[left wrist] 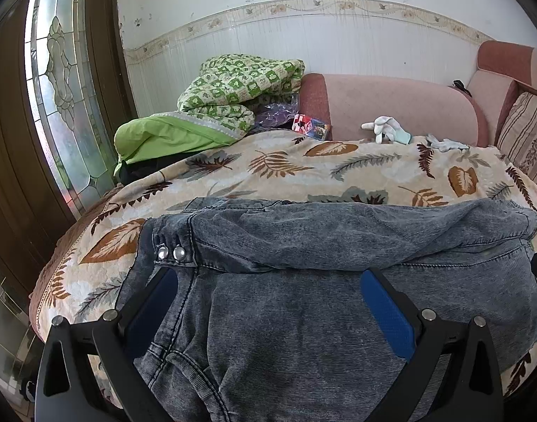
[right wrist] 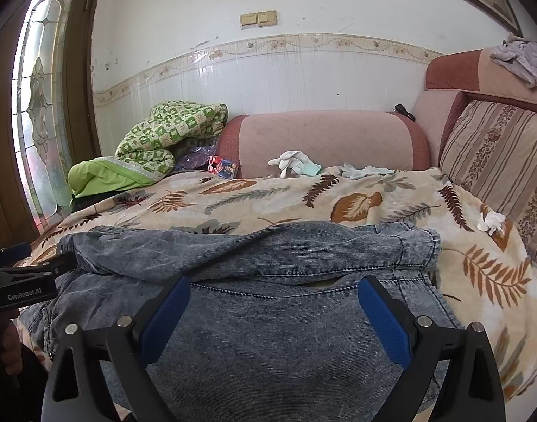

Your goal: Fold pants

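A white wall (right wrist: 184, 35) carries a floral tile border (right wrist: 303, 44) above pale vertical panelling, with two beige light switches (right wrist: 258, 18). On the left, a dark wooden door (left wrist: 8, 147) holds a leaded frosted-glass pane (left wrist: 61, 81) that lets in daylight. A pink and maroon upholstered sofa (right wrist: 324, 140) is covered by a cream leaf-print blanket (right wrist: 479, 274). A green checked quilt (left wrist: 240, 84) is heaped at its far left, and a striped cushion (right wrist: 500, 161) leans on the right.

Pink upholstered sofa (right wrist: 324, 137) draped with cream leaf-print blanket (right wrist: 275, 197). Lying on blanket: folded grey-blue denim pants (right wrist: 268, 302), white gloves (right wrist: 296, 161), crumpled white tissue (right wrist: 492, 221), green quilted bedding (right wrist: 156, 140) heaped at far left.
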Action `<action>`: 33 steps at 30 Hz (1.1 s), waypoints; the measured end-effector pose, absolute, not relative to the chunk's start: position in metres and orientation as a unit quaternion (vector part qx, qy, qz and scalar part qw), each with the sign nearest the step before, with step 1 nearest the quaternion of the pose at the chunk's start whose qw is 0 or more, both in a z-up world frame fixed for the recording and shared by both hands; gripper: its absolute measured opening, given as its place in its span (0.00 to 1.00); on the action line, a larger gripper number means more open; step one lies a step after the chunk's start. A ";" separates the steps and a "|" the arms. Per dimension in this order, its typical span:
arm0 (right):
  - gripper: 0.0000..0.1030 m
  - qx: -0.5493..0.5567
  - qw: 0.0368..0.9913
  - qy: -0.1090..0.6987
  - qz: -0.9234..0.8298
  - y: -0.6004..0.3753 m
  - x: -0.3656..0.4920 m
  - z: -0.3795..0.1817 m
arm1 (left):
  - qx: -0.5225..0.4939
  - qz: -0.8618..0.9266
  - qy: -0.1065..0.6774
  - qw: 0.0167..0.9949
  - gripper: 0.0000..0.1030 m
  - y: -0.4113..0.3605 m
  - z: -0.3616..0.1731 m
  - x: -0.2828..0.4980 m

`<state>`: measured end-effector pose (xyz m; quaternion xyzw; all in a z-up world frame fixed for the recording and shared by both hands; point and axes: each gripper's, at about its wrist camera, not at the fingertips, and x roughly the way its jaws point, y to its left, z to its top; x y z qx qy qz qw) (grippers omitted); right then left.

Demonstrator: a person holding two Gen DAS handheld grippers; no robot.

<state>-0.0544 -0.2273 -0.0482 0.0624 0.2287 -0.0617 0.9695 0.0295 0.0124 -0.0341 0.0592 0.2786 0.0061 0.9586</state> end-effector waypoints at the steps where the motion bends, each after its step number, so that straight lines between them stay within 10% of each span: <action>1: 0.95 0.062 0.969 0.230 -0.063 -0.228 -0.054 -0.048 | 0.060 0.005 0.283 0.957 1.00 0.012 -0.035 0.030; 17: 0.95 0.060 0.945 0.275 -0.166 -0.355 0.023 -0.005 | 0.014 -0.003 0.367 0.930 1.00 0.057 -0.011 0.139; 33: 0.92 0.225 0.851 0.454 -0.141 -0.469 0.163 -0.114 | -0.102 0.059 0.498 0.859 0.96 0.142 -0.088 0.282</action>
